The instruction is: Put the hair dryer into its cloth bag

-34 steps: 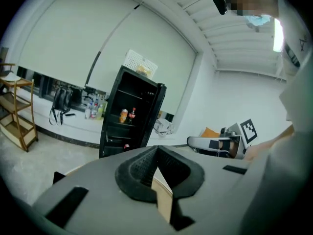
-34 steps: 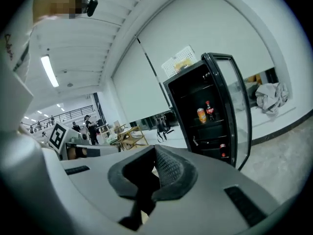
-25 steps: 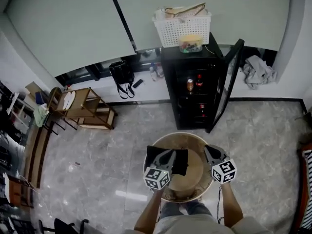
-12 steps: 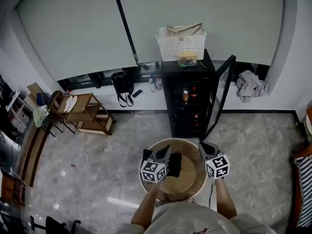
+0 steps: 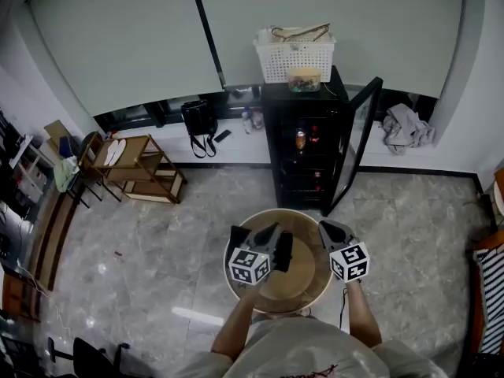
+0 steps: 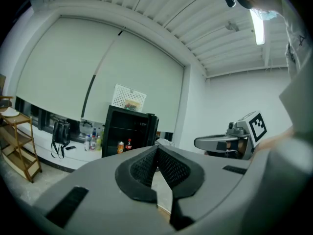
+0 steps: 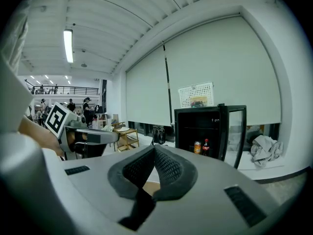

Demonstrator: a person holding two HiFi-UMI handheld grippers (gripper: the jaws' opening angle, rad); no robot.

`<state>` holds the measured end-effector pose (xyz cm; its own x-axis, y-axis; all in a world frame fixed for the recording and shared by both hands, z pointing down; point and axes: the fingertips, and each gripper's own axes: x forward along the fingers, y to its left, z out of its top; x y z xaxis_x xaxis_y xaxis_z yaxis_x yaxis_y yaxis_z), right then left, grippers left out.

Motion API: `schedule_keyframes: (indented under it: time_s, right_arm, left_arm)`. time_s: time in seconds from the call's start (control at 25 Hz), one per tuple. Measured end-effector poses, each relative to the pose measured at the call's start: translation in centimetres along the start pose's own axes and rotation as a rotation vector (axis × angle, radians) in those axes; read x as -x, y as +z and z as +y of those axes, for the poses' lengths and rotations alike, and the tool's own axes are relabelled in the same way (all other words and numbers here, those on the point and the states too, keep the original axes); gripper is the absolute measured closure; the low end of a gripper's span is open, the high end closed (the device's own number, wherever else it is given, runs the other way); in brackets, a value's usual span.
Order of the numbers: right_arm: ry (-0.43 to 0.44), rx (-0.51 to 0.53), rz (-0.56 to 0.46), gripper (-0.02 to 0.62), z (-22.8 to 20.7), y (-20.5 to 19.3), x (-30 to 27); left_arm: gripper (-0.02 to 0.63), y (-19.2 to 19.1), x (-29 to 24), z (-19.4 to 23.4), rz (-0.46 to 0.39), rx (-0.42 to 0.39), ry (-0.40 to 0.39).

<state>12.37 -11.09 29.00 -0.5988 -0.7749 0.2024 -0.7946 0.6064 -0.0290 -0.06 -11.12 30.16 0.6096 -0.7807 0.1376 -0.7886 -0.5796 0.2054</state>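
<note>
Over on the round bench [image 5: 303,280], both grippers sit higher than a second ago. The left gripper [image 5: 270,232] and right gripper [image 5: 327,229] each have their jaws pressed together on nothing. The black cloth bag [image 5: 285,250] lies on the bench between them, and less of it shows now because it's mostly tucked behind the left one.

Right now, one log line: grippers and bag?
left gripper: shut, empty | right gripper: shut, empty | black bag: on round table, between grippers, beside left
</note>
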Motion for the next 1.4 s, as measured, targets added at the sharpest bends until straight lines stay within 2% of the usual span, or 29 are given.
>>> schedule_keyframes:
  time_s: [0.36,0.8,1.12,1.4]
  right_arm:
    - [-0.032,0.004,0.007,0.568,5.1,0.0,0.9]
    - [-0.106,-0.017,0.006,0.568,17.1,-1.1,4.0]
    - [-0.166,-0.011,0.006,0.568,24.1,-2.8,8.1]
    - [-0.197,-0.024,0.011,0.568,28.0,-3.8,12.1]
  left_arm:
    - [0.577,0.5,5.4,0.5,-0.012,-0.015,-0.038]
    - [0.577,-1.4,16.5,1.2,0.016,-0.024,-0.122]
    - [0.577,-3.1,23.2,-0.8,0.013,-0.032,-0.179]
    - [0.577,-4.4,27.6,-3.4,0.022,-0.030,-0.210]
